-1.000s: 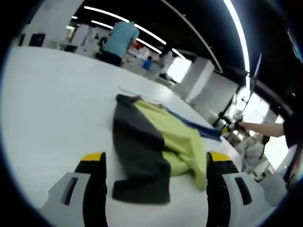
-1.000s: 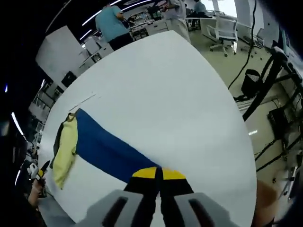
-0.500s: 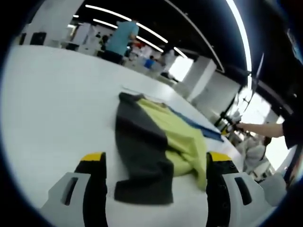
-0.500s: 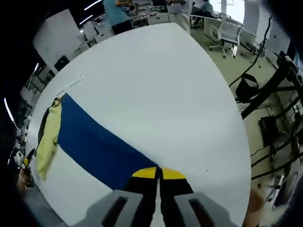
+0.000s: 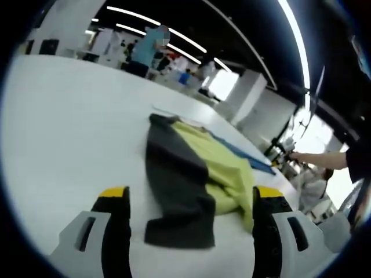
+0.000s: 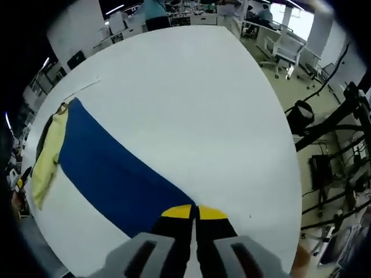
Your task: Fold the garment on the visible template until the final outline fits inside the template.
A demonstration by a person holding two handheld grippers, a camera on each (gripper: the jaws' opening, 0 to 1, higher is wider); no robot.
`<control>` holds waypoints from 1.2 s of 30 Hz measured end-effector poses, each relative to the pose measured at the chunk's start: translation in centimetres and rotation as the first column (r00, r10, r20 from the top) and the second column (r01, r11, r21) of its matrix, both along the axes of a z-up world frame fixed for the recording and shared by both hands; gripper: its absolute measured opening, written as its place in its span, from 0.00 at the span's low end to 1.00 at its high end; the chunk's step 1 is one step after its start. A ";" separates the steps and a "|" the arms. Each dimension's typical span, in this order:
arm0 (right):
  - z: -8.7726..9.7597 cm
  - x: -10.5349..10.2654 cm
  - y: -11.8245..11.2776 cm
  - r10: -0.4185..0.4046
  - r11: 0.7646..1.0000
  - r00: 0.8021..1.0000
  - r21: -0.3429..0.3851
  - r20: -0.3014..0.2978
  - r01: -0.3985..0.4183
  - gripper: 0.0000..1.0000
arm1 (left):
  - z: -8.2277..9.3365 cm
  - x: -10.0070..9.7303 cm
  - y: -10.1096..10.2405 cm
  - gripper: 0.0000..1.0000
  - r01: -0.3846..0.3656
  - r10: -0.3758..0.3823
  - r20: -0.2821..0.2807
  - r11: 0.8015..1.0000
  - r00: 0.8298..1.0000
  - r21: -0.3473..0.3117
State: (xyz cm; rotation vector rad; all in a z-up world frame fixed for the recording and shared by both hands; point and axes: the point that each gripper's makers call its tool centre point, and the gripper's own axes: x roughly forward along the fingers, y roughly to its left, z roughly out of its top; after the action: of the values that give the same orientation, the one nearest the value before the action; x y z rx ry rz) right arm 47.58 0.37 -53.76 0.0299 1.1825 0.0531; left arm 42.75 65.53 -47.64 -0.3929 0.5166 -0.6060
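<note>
One garment (image 5: 191, 174), one white table (image 5: 64, 127)

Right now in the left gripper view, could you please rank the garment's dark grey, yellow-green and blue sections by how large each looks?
1. dark grey section
2. yellow-green section, close behind the grey, so this order is unsure
3. blue section, a thin strip; it lies farther from the camera, which shrinks it
</note>
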 end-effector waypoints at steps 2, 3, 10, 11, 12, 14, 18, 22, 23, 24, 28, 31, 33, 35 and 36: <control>0.0 0.0 0.1 -0.003 1.000 1.000 0.002 0.010 0.003 0.00 | -0.1 0.1 0.0 0.83 0.001 -0.001 0.001 1.000 1.000 0.002; 0.0 -0.1 0.0 -0.005 1.000 1.000 -0.003 0.021 0.005 0.01 | -0.1 0.1 0.0 0.83 0.000 0.000 0.001 1.000 1.000 0.000; 0.8 0.0 0.0 -0.076 0.995 0.985 0.074 0.152 0.065 0.21 | 0.0 0.3 0.0 0.83 -0.002 0.002 0.005 1.000 1.000 -0.002; 1.2 0.1 0.0 -0.065 0.996 0.978 0.079 0.198 0.050 0.25 | -0.1 0.3 -0.1 0.83 -0.001 0.001 0.004 1.000 1.000 -0.003; 1.6 0.2 0.1 -0.040 0.997 0.968 0.078 0.248 0.021 0.25 | -0.1 0.3 -0.1 0.83 0.000 0.000 0.004 1.000 1.000 -0.003; 2.1 0.1 0.3 -0.038 0.996 0.956 0.088 0.292 0.013 0.27 | -0.1 0.3 -0.2 0.83 0.004 -0.004 0.003 1.000 1.000 -0.002; 4.0 0.5 1.6 -0.024 0.988 0.894 0.149 0.447 -0.047 0.39 | 0.0 0.3 -0.5 0.83 0.009 -0.009 0.007 1.000 1.000 -0.006; 5.7 0.1 3.6 -0.010 0.976 0.844 0.189 0.536 -0.108 0.51 | 0.2 0.4 -0.7 0.84 0.018 -0.017 0.011 1.000 1.000 -0.008; 6.1 -0.2 4.3 0.022 0.974 0.831 0.174 0.556 -0.143 0.54 | 0.3 0.4 -0.8 0.84 0.021 -0.021 0.012 1.000 1.000 -0.009; 6.4 -0.3 4.8 0.040 0.973 0.821 0.165 0.569 -0.162 0.60 | 0.3 0.4 -0.8 0.84 0.023 -0.023 0.012 1.000 1.000 -0.010; 7.2 -0.9 7.1 0.107 0.958 0.788 0.148 0.606 -0.244 0.96 | 0.5 0.4 -0.8 0.84 0.029 -0.028 0.015 0.999 0.999 -0.015; 7.3 -1.7 8.4 0.166 0.952 0.775 0.105 0.610 -0.287 1.00 | 0.7 0.3 -0.8 0.84 0.035 -0.035 0.018 0.999 0.999 -0.016; 7.5 -2.2 9.4 0.173 0.946 0.774 0.115 0.609 -0.303 1.00 | 0.8 0.3 -0.7 0.84 0.037 -0.036 0.022 0.999 0.999 -0.014; 7.7 -2.6 10.4 0.200 0.937 0.763 0.108 0.614 -0.332 1.00 | 1.1 0.3 -0.5 0.84 0.035 -0.034 0.026 0.999 0.999 -0.015; 7.8 -2.7 10.6 0.203 0.936 0.763 0.109 0.613 -0.336 1.00 | 1.1 0.3 -0.4 0.84 0.035 -0.034 0.029 0.999 0.999 -0.014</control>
State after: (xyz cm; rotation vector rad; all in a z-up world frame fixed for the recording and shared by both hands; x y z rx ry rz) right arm 44.90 11.02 -46.00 0.0273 0.5306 0.4217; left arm 43.00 65.08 -46.51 -0.3896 0.4927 -0.6480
